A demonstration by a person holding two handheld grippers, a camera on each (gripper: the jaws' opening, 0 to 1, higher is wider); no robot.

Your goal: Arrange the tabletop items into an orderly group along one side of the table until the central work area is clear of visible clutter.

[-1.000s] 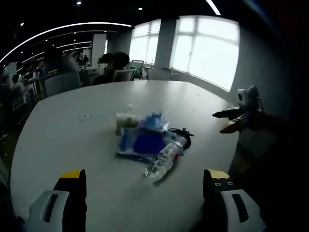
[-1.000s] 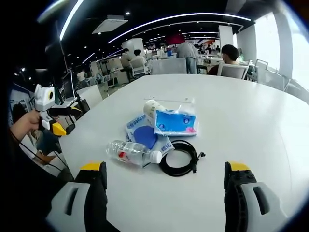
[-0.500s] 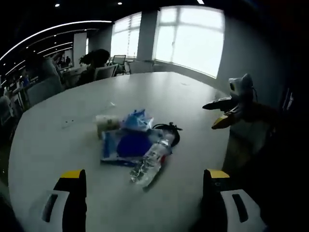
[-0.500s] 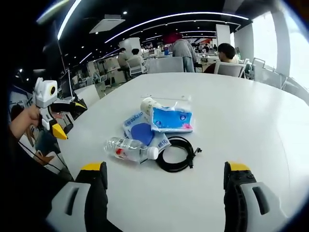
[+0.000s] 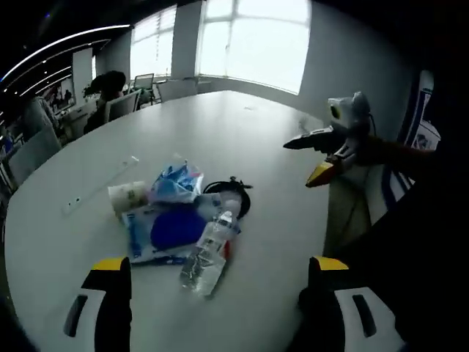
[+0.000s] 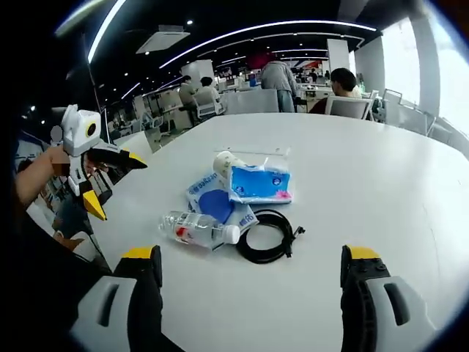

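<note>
1. The left gripper (image 5: 216, 293) hangs over the near edge of the big white oval table (image 5: 256, 139), its yellow-tipped jaws spread wide with nothing between them.
2. Ahead of those jaws lies the clutter, bunched together: a clear plastic water bottle with a red label (image 5: 207, 251) on its side, closest in; touching it, a flat white-and-blue pouch (image 5: 157, 229); beyond that a crumpled blue tissue pack (image 5: 176, 183) with a white paper cup on its side (image 5: 127, 196) at its left; and a coiled black cable (image 5: 229, 198) just right of the bottle's cap.
3. Compared with a second ago, this view has swung: the pile sits lower and further left between the jaws, and the windows have slid towards the top centre.
4. The right gripper (image 6: 253, 293) is likewise wide open and empty, held short of the table's edge; the bottle (image 6: 198, 229) and cable (image 6: 267, 236) lie nearest its jaws, the pouch (image 6: 216, 204), tissue pack (image 6: 260, 183) and cup (image 6: 226, 161) behind.
5. In the right gripper view the left gripper (image 6: 110, 180) has risen and moved in closer to the table than a second ago; in the left gripper view the right gripper (image 5: 311, 158) has shifted up and left, over the table's far right edge.
6. The items themselves have kept their arrangement.
</note>
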